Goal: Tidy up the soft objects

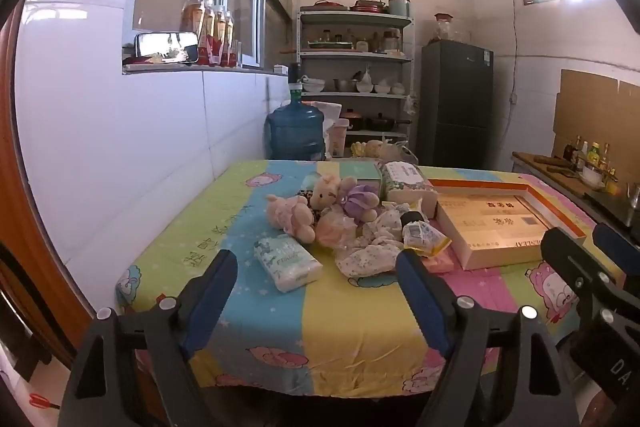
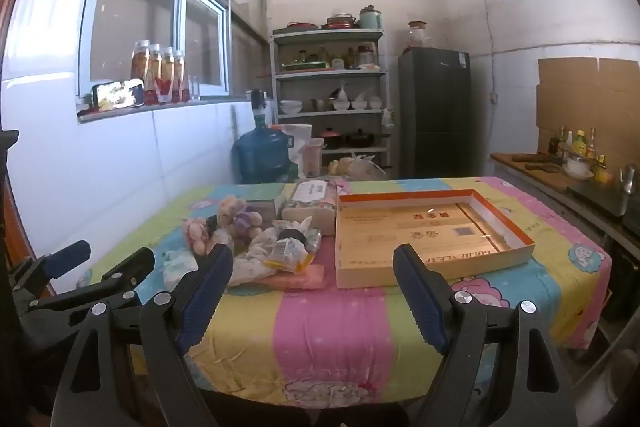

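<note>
Two sets of tongs hung short of the near tabletop edge, nothing between their blue pads.

Left wrist view: left tongs (image 1: 316,291) stood wide, tilted down toward the striped cartoon cloth on the tabletop (image 1: 352,339). Soft things lay heaped mid-table: pink plush toy (image 1: 294,217), a purple one (image 1: 360,197) just behind it, a white tissue pack (image 1: 288,261) nearest the tongs and apart from the heap, crumpled patterned cloth (image 1: 370,255), a yellow snack packet (image 1: 422,237) on top of it. The shallow orange-rimmed box (image 1: 500,227) sat beside the heap, open and bare inside; probably the intended bin. Right tongs (image 1: 592,267) showed at the right margin.

Right wrist view: right tongs (image 2: 312,291) equally wide, aimed between heap and box (image 2: 432,239). Left tongs (image 2: 104,267) visible low left, level with the tissue pack (image 2: 178,267). Plush cluster (image 2: 236,219) and patterned cloth (image 2: 256,259) untouched.

Judgement: sorting not yet begun; wide stance suits bulky, yielding items. Tissue pack looks the easiest first pick.
</note>
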### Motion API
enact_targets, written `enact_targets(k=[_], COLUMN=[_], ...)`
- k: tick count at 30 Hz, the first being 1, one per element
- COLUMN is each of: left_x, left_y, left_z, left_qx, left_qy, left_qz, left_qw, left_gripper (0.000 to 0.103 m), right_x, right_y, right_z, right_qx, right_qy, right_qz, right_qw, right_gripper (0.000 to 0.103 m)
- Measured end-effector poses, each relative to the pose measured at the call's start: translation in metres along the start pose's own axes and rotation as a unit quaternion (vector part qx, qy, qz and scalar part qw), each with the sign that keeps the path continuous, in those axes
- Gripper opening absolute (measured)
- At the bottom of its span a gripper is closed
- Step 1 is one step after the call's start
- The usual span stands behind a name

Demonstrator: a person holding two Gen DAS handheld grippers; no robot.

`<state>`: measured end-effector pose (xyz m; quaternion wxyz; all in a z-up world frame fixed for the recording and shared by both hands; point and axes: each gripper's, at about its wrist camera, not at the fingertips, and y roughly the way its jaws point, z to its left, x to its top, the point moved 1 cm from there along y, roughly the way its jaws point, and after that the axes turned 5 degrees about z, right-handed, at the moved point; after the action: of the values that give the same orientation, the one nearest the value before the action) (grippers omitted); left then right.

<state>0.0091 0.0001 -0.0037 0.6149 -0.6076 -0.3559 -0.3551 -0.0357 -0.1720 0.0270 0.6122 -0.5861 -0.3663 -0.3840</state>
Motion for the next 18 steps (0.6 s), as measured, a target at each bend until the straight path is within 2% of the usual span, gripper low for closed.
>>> enact_targets(k=[7, 8, 18], left_x=[-0.0004, 0.0008, -0.0046], left_y=[-0.0049, 0.0022, -0.001], left_z=[-0.0039, -0.0011, 0.0033], left_qx=[0.014, -0.004, -0.003], left_qy=[0.003, 0.0, -0.002], left_qz=[-0.005, 0.005, 0.003], left_qw=[0.9999, 1.0, 1.0], left_gripper=[0.082, 0.082, 0.082], right_x=[0.0, 0.0, 0.0001], right_y=[-0.0005, -0.0007, -0.0011], right_z=[0.0006, 0.0011, 0.0002], right_qx=[-0.003, -0.004, 0.001], right_qy=[0.0, 0.0, 0.003], right_qz=[-0.001, -0.002, 0.0], right_qw=[1.0, 1.0, 1.0], right_gripper=[0.083, 0.083, 0.083])
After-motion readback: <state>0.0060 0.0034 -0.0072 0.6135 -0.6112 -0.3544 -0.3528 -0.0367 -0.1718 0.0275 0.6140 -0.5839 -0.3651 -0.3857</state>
